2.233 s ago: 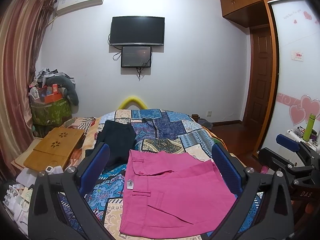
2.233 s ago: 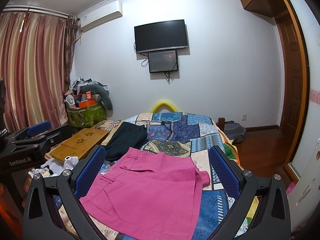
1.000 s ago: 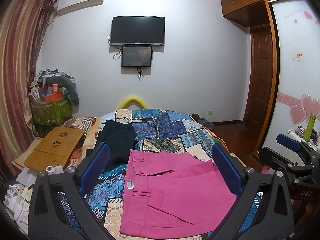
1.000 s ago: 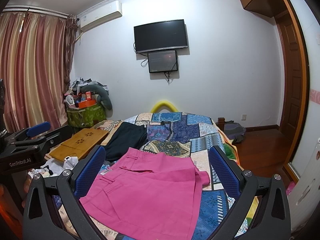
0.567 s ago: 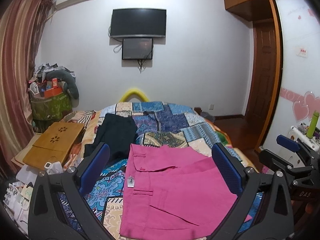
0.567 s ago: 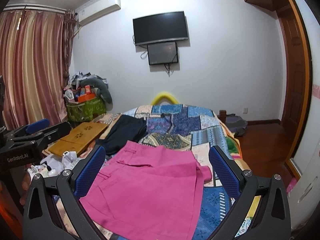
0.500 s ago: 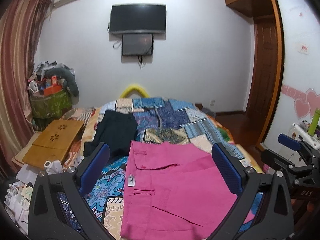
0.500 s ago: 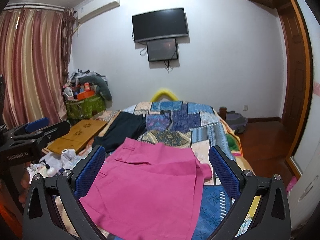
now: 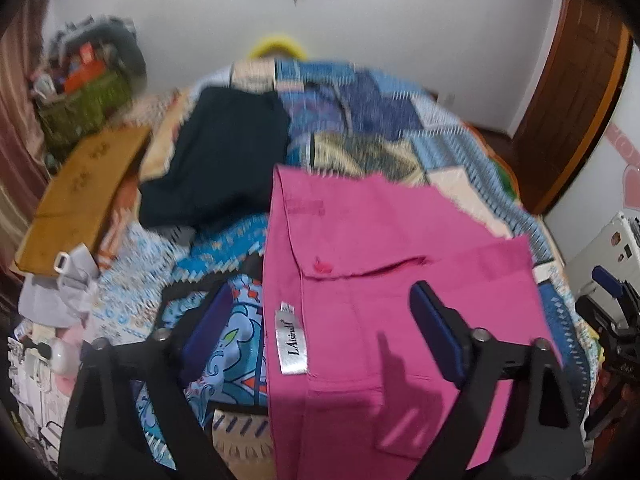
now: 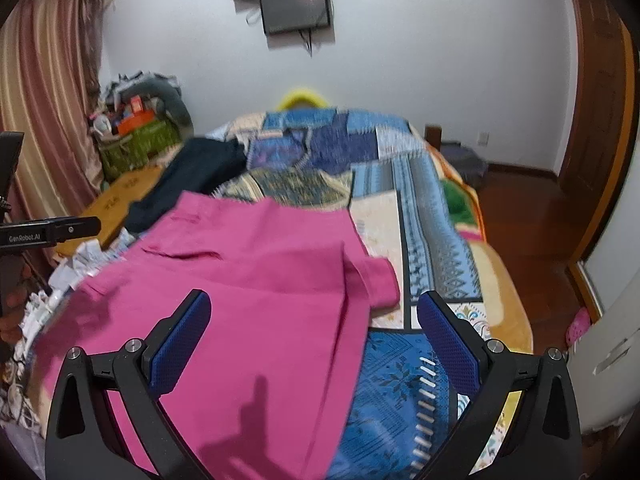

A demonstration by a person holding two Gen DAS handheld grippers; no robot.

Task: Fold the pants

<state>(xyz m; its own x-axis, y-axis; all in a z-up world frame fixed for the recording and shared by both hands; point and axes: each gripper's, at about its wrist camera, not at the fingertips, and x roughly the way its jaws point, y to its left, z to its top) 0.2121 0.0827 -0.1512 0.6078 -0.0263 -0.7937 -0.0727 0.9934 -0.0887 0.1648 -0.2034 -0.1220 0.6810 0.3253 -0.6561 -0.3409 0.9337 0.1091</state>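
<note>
Pink pants lie partly folded on a patchwork quilt, waistband at the left with a silver label. My left gripper is open and empty, hovering over the waistband edge near the label. In the right wrist view the pants spread across the near bed, with a folded-over corner at their right. My right gripper is open and empty above the pants' right edge.
A dark folded garment lies behind the pants at the left. A wooden lap desk and clutter stand left of the bed. A white cabinet and wooden door are at the right.
Both grippers have moved forward and tilted down towards the pants, which now fill more of each view. Both stay open. The pants have not moved.
</note>
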